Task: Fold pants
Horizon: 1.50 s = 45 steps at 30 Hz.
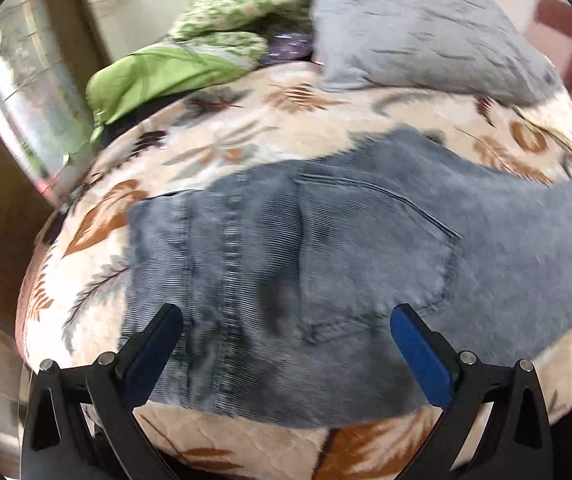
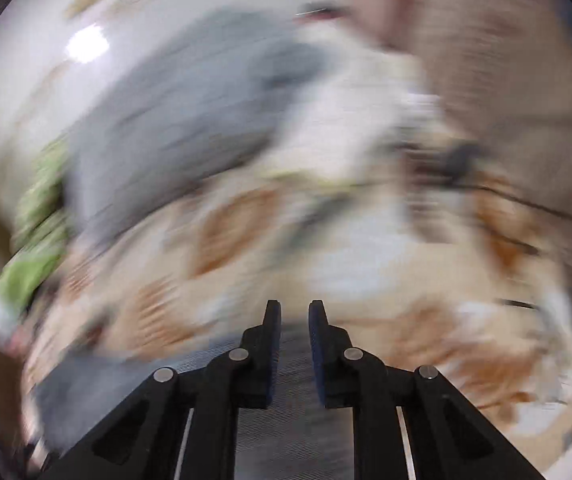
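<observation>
With our left gripper (image 1: pixel 286 320) spread above the pants (image 1: pixel 306 264), our right gripper (image 2: pixel 294 312) seems clamped on their fabric, so we should lift smoothly.

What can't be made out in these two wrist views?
- Right wrist view: motion blur smears the bed; whether the right gripper, nearly shut, pinches the grey pants beneath it is unclear.
- Left wrist view: the pants' leg ends run off the right edge.
- Purple item: half hidden behind the grey pillow.
</observation>
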Each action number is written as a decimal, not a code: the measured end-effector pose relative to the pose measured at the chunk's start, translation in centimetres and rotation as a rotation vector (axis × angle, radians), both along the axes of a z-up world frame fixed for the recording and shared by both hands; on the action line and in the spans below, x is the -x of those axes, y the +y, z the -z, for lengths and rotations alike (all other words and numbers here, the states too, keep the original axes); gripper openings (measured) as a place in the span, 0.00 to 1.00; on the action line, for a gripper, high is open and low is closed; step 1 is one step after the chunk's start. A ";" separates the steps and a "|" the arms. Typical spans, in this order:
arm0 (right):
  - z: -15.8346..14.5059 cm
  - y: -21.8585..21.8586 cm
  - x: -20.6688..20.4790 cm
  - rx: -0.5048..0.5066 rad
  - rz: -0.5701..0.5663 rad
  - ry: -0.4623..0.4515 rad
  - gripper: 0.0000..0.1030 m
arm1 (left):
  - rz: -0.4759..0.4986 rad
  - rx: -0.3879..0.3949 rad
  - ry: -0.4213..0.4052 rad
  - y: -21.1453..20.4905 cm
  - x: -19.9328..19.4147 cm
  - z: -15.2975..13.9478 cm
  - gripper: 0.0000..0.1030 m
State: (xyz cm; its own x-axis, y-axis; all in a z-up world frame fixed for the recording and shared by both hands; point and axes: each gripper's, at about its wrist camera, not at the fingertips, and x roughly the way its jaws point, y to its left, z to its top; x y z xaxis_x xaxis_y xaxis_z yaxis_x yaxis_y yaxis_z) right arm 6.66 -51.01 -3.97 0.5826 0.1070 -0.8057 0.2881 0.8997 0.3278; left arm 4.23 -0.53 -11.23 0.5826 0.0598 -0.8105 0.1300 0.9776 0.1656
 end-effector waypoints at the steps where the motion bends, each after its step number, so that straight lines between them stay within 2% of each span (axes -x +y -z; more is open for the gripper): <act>1: -0.2 2.7 -1.2 -0.001 -0.066 0.006 0.16 | -0.026 -0.008 -0.004 0.4 -0.2 0.2 1.00; 5: 2.3 14.8 -6.4 -0.083 -0.296 0.074 0.16 | -0.073 -0.084 0.008 1.9 -0.3 1.1 1.00; 8: 5.0 22.1 -9.2 -0.059 -0.403 0.116 0.16 | -0.123 -0.088 -0.001 3.5 -0.1 1.3 1.00; 10: 6.9 26.1 -10.4 -0.073 -0.443 0.157 0.16 | -0.138 -0.094 0.033 4.1 -0.2 2.1 1.00; 14: 10.7 30.5 -12.3 -0.008 -0.446 0.232 0.14 | -0.167 0.002 0.082 5.7 -0.6 3.3 1.00; 17: 12.2 31.3 -13.6 0.034 -0.413 0.258 0.11 | -0.157 0.023 0.082 5.9 -0.9 4.0 1.00; 20: 11.5 30.7 -13.4 0.006 -0.391 0.256 0.11 | -0.159 0.039 0.071 6.0 -0.8 4.4 1.00; 23: 9.1 29.5 -11.9 -0.024 -0.380 0.170 0.12 | -0.149 0.050 0.078 6.1 -0.6 4.4 1.00; 24: 8.2 28.8 -10.9 -0.033 -0.373 0.154 0.15 | -0.138 0.046 0.095 6.1 -0.6 4.2 1.00; 26: 6.6 27.2 -8.6 -0.036 -0.363 0.141 0.15 | -0.129 0.031 0.138 6.0 -0.7 3.4 1.00; 27: 5.7 26.1 -7.1 -0.025 -0.355 0.123 0.15 | -0.119 0.030 0.134 5.9 -0.6 2.7 1.00; 30: 3.5 22.0 -3.2 0.016 -0.283 0.108 0.15 | -0.066 0.035 0.020 4.2 0.5 -0.2 1.00; 31: 2.9 19.3 -1.2 0.017 -0.233 0.103 0.15 | -0.039 0.046 0.000 3.4 0.7 -0.9 1.00; 33: 2.3 15.9 1.4 0.023 -0.154 0.101 0.15 | 0.015 0.053 0.010 1.3 0.6 -1.4 1.00; 36: 2.2 10.2 5.5 -0.002 -0.054 0.129 0.15 | 0.061 0.027 0.040 -1.4 0.4 -0.5 1.00; 39: 3.0 6.8 8.1 -0.003 0.006 0.150 0.15 | 0.087 -0.034 0.095 -3.3 0.1 1.7 1.00; 40: 3.6 5.5 8.9 -0.027 0.032 0.153 0.15 | 0.085 -0.066 0.114 -3.6 0.1 2.7 1.00; 42: 4.9 4.2 9.6 -0.070 0.049 0.165 0.15 | 0.077 -0.061 0.105 -3.4 0.4 3.2 1.00; 45: 8.1 2.9 10.3 -0.100 0.050 0.246 0.15 | 0.090 -0.068 0.106 -2.9 0.8 3.0 1.00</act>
State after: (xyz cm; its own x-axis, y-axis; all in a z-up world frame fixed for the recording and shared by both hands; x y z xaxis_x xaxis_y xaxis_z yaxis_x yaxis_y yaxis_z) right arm -3.62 -48.11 -12.04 0.3774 0.1692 -0.9104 0.4134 0.8490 0.3292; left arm 3.47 -3.42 -14.27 0.4991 0.0682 -0.8639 0.2367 0.9483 0.2116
